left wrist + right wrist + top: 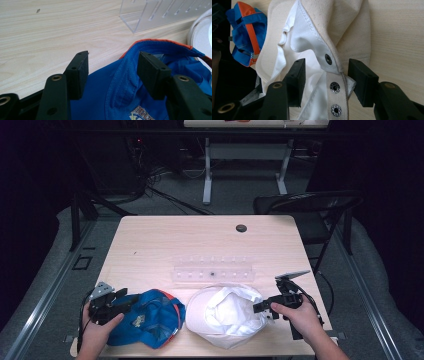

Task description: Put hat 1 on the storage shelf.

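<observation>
Plenty of room on my end: the far half of the table (165,237) is bare wood except a small dark disc (241,228). The clear rack (214,272) sits across the middle, just behind the blue cap (150,317) and white cap (225,315), which crowd the near edge side by side.

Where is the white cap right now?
In the high view the white cap lies at the table's near edge, right of the blue cap, below the clear rack, its snap strap between the right claw's open jaws.
</observation>
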